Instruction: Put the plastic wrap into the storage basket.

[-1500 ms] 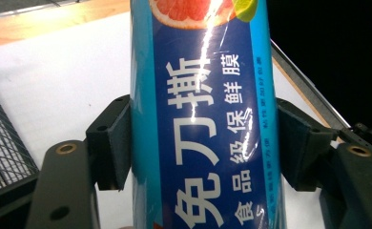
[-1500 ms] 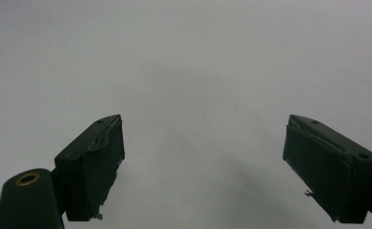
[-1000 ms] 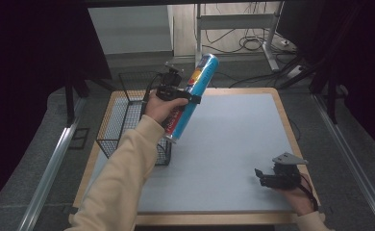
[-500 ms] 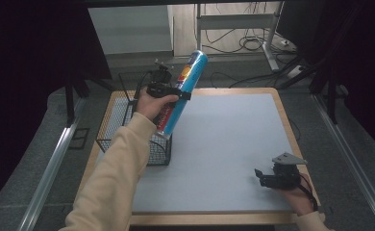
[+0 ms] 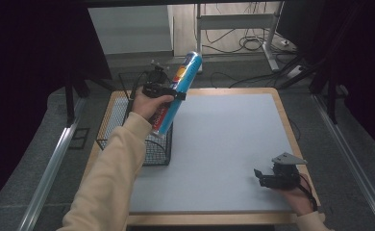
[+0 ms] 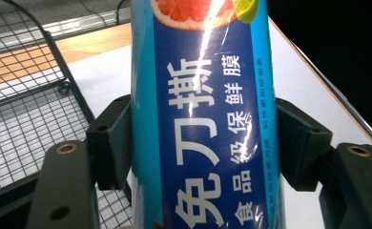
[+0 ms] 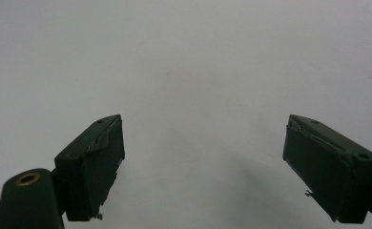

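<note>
Up near the table's far left corner, the left gripper [image 5: 168, 92] clamps both jaws on the middle of a blue cling-film tube [image 5: 178, 91], tilted above the wire basket's [image 5: 109, 126] right rim. Beyond it the grey mat [image 5: 224, 144] lies bare. At the near right corner, the right gripper [image 5: 265, 177] rests low, jaws wide.

Quick count from where I'm standing: one blue cling-film tube [image 5: 178, 92], one black wire basket [image 5: 128, 144], one grey mat [image 5: 224, 149] on one wooden table [image 5: 282, 113], and two handheld grippers, left gripper [image 5: 162, 91] and right gripper [image 5: 265, 177].
</note>
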Motion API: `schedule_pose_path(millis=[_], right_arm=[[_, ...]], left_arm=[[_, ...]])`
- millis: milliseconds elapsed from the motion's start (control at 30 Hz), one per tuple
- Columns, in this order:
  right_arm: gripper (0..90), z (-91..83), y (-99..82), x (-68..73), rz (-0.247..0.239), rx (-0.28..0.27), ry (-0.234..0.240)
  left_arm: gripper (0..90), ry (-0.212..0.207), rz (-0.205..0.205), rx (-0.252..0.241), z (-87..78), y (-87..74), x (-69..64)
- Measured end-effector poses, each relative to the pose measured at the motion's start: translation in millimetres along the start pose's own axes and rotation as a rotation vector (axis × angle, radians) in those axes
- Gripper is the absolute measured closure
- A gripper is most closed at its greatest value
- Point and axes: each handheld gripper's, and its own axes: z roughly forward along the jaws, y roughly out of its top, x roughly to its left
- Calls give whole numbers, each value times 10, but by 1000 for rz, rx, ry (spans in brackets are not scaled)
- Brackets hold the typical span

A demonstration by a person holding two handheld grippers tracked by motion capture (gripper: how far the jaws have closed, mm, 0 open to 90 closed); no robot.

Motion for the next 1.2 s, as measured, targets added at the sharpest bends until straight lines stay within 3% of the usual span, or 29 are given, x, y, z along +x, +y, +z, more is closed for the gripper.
schedule_pose_path(millis=[600, 1200], right_arm=[[139, 13, -6, -4, -3, 5, -4], [139, 16, -8, -6, -2, 8, -7]], left_arm=[[319, 71, -24, 12, 7, -57, 242], [319, 129, -40, 77, 59, -187, 474]])
